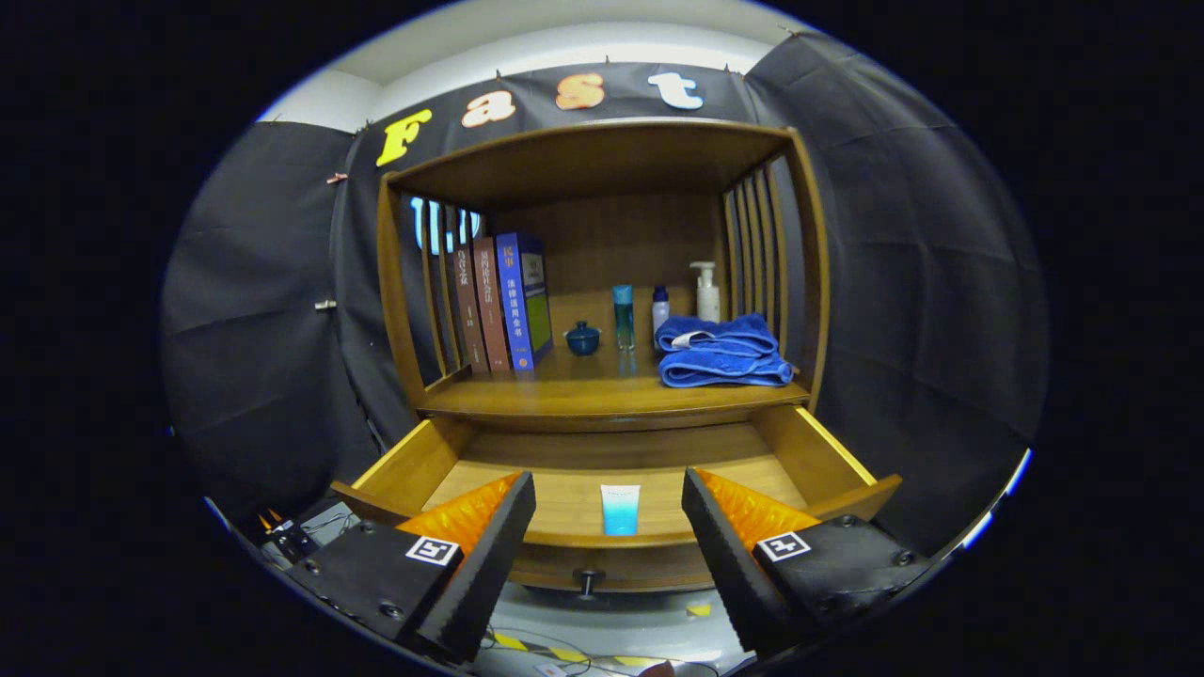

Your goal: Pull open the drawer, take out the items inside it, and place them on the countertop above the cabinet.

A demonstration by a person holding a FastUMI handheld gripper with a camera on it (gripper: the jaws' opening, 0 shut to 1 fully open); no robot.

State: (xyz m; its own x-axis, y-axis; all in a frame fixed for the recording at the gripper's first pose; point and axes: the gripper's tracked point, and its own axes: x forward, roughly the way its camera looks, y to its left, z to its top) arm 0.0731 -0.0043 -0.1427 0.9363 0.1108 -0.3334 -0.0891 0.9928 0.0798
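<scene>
Drawer (602,470) pulled out. A tube (620,509) lies flat inside near the front wall, seen between the fingers and just beyond them. Gripper (609,512) fingers spread wide, holding nothing. Knob (589,581) on the drawer front. Counter (564,390) above carries books (499,301), small pot (582,338), bottles (624,316), folded towel (722,350).
</scene>
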